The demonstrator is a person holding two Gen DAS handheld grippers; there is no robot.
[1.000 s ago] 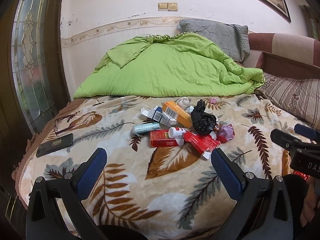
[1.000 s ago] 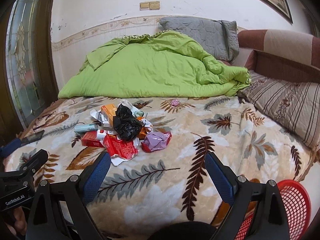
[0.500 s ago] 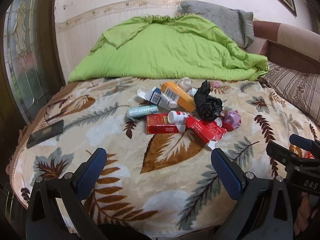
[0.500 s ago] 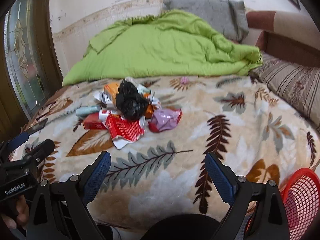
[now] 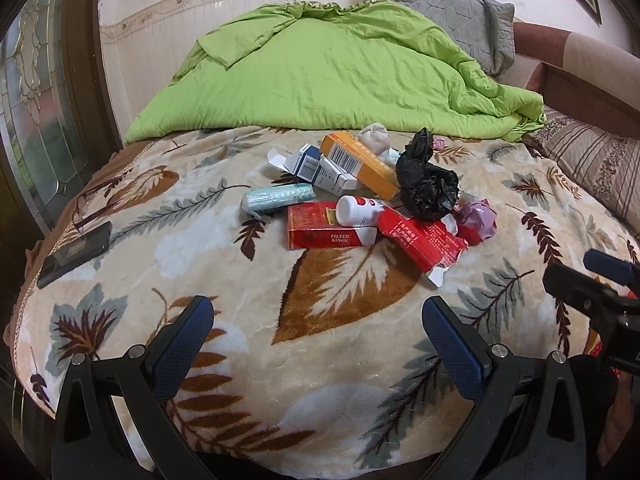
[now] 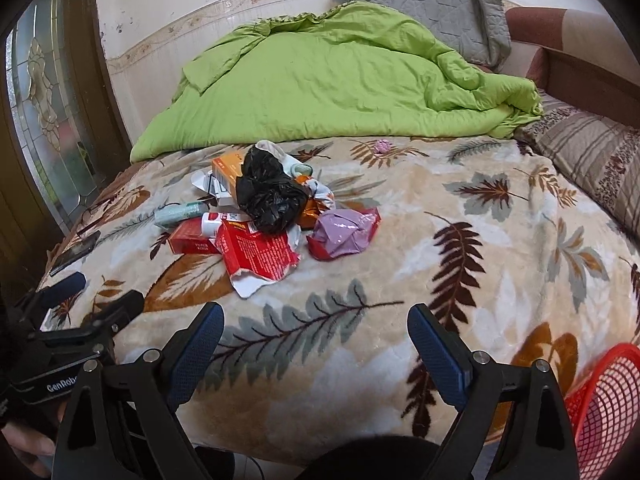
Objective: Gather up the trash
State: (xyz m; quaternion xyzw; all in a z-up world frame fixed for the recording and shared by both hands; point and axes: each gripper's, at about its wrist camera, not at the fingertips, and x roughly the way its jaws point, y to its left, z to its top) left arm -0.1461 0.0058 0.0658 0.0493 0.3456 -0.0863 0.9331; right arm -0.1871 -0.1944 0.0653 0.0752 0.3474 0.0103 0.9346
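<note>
A pile of trash lies on the leaf-patterned blanket [image 5: 208, 264]: a red cigarette box [image 5: 324, 230], a torn red packet [image 5: 424, 240], a white bottle [image 5: 358, 211], a black plastic bag [image 5: 426, 184], an orange box [image 5: 360, 164], a blue-white box [image 5: 320, 170], a teal roll [image 5: 278, 198] and a purple wrapper [image 5: 480, 220]. The pile also shows in the right wrist view, with the black bag [image 6: 268, 192] and purple wrapper [image 6: 344, 234]. My left gripper [image 5: 318, 324] is open and empty, short of the pile. My right gripper [image 6: 316, 330] is open and empty, short of the pile.
A red mesh basket [image 6: 604, 400] stands off the bed at the lower right. A dark phone [image 5: 76, 254] lies near the blanket's left edge. A green quilt [image 5: 340, 76] and grey pillow [image 5: 448, 12] fill the back. A small pink scrap [image 6: 382, 146] lies near the quilt.
Both grippers have moved forward and tilted down toward the bed, so the trash pile looks closer and larger. Both stay open. Nothing on the bed has moved.
</note>
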